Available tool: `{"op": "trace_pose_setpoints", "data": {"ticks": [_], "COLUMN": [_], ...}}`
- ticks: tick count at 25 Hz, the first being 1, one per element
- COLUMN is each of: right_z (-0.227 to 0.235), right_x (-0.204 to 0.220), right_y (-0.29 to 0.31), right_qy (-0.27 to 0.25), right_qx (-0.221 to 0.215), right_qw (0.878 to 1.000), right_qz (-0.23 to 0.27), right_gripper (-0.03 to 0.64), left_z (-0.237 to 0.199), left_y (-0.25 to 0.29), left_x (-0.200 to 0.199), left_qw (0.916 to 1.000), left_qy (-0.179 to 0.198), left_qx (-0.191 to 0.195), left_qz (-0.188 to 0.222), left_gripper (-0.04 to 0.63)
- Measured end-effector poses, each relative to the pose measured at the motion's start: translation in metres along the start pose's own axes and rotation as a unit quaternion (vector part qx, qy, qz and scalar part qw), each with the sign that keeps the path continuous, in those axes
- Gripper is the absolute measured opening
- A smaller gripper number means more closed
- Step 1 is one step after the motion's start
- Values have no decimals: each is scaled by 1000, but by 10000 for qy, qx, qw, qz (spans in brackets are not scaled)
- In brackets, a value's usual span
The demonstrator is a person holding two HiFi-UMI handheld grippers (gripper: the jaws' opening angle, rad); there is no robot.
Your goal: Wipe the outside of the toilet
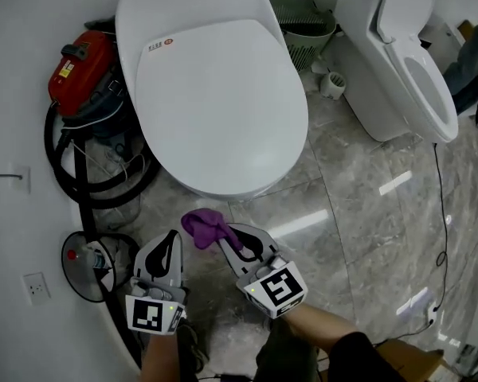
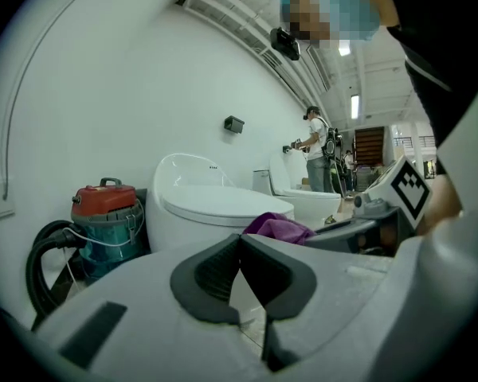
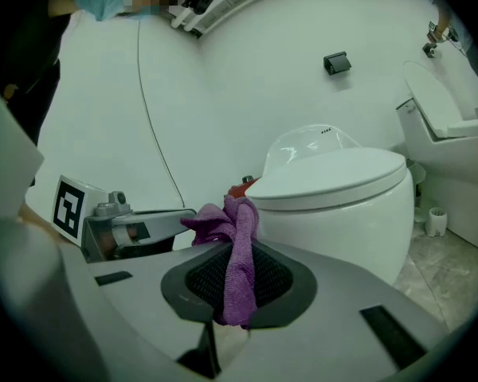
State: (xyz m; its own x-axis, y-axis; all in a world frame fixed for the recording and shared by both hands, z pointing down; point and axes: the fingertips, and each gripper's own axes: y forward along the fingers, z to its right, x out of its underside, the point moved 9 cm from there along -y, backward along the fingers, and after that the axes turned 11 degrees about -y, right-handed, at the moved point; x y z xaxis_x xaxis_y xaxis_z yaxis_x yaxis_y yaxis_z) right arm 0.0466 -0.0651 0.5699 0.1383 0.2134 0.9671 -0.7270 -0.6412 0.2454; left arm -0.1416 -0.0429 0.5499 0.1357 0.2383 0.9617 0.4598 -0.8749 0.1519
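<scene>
A white oval toilet (image 1: 215, 94) with its lid down stands against the wall; it also shows as the toilet (image 2: 215, 209) and the toilet (image 3: 342, 197) in the gripper views. My right gripper (image 1: 227, 237) is shut on a purple cloth (image 1: 205, 227), held just in front of the bowl's front edge, apart from it. The cloth (image 3: 239, 253) hangs bunched between the jaws. My left gripper (image 1: 170, 245) is beside it on the left, shut with nothing in it. The purple cloth (image 2: 277, 228) shows beyond the left jaws.
A red and teal vacuum cleaner (image 1: 88, 74) with a black hose (image 1: 80, 173) sits left of the toilet. A second white toilet (image 1: 406, 54) with its lid up stands at the right, a green bin (image 1: 303, 26) between them. A cable (image 1: 442, 213) runs over the marble floor.
</scene>
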Motion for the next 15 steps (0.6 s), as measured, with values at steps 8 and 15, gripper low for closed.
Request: {"op": "trace_pose_setpoints", "data": {"ticks": [8,15], "right_z": [24,34], "right_x": [36,41], "right_y": [30,35], "right_qy": [-338,-494], "right_qx": [-224,-282], "right_qw": [9983,9974], "right_qz": [420,442], "right_gripper": [41,41], "left_z": [-20,-19], "left_y": [29,42], "left_x": [43,57], "left_qw": [9993,9977], "left_qy": [113,-98], "left_qx": [295,659], "left_qz": [183,134], "left_gripper": [8,9]}}
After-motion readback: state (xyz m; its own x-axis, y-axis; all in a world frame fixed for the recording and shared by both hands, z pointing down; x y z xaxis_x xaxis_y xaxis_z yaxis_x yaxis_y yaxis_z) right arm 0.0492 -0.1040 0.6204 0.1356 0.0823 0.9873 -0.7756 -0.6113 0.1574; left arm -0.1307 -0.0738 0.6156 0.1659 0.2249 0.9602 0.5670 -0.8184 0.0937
